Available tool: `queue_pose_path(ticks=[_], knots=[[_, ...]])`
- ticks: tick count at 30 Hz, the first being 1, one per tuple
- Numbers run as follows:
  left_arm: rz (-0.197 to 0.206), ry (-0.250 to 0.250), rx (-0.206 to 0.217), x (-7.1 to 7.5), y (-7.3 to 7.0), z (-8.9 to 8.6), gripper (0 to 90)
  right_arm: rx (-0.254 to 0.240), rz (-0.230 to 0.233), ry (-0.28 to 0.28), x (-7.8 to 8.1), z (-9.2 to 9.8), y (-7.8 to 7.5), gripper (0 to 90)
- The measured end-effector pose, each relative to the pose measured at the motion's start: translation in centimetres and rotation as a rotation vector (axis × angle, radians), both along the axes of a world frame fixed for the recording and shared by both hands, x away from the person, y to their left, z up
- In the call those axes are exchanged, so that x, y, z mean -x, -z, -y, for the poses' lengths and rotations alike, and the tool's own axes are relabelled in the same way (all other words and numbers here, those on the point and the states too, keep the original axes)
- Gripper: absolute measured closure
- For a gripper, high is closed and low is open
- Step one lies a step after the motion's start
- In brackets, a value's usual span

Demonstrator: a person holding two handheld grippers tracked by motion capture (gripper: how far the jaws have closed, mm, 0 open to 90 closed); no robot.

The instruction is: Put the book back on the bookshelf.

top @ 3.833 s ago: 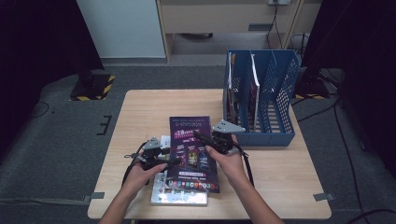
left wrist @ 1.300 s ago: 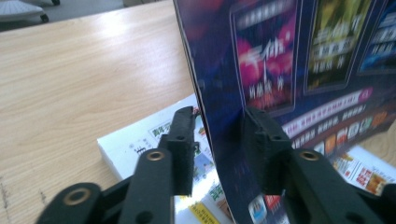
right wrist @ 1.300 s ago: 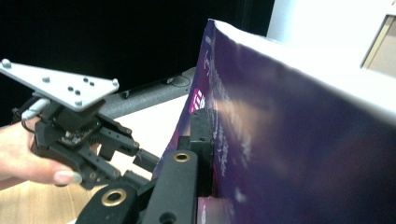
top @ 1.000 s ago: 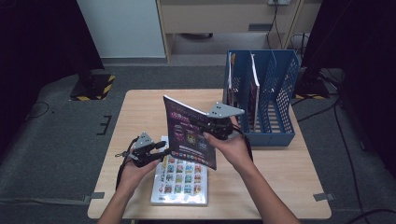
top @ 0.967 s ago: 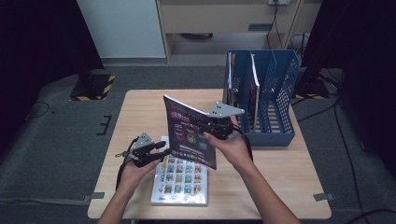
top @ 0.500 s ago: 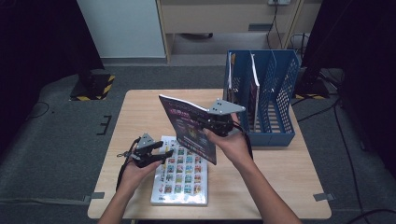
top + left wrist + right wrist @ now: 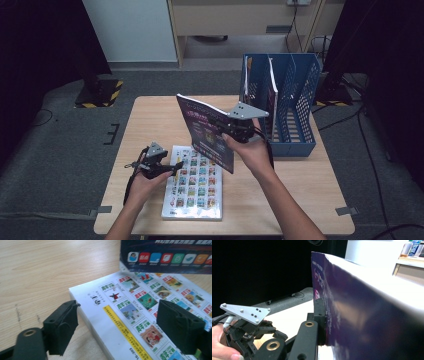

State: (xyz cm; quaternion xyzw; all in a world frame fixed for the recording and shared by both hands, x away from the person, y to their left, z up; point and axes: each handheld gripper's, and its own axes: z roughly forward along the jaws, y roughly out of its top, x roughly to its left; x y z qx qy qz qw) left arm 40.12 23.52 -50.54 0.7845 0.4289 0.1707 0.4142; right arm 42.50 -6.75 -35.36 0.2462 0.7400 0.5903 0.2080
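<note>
At the centre of the high view, my right gripper [image 7: 231, 131] is clamped on a purple book [image 7: 205, 130], lifted off the table [image 7: 150, 115] and tilted on edge. Below it, lower centre, a white book [image 7: 195, 187] of small pictures lies flat. My left gripper [image 7: 167, 167], lower left, has just been opening; its jaws stand apart over that book's corner, pressing nothing. A blue file rack [image 7: 295, 110] stands at upper right.

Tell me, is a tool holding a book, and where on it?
Yes. The right tool pinches the purple book by its edge, lifted and tilted above the table. The left tool, jaws just opened, holds nothing above the white book.
</note>
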Motion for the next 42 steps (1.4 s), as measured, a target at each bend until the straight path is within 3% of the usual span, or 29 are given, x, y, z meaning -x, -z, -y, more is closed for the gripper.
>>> queue_pose_path(ticks=[15, 42], knots=[[-0.032, -0.089, 0.008, -0.5, 0.5, -0.9, 6.2, -0.009, 0.003, 0.029, -0.1, 1.1, -0.2, 83.9], [-0.05, -0.163, -0.024, -1.0, 1.2, -3.2, 6.1, -0.029, 0.003, 0.078, 0.3, 3.9, 0.2, 83.9]])
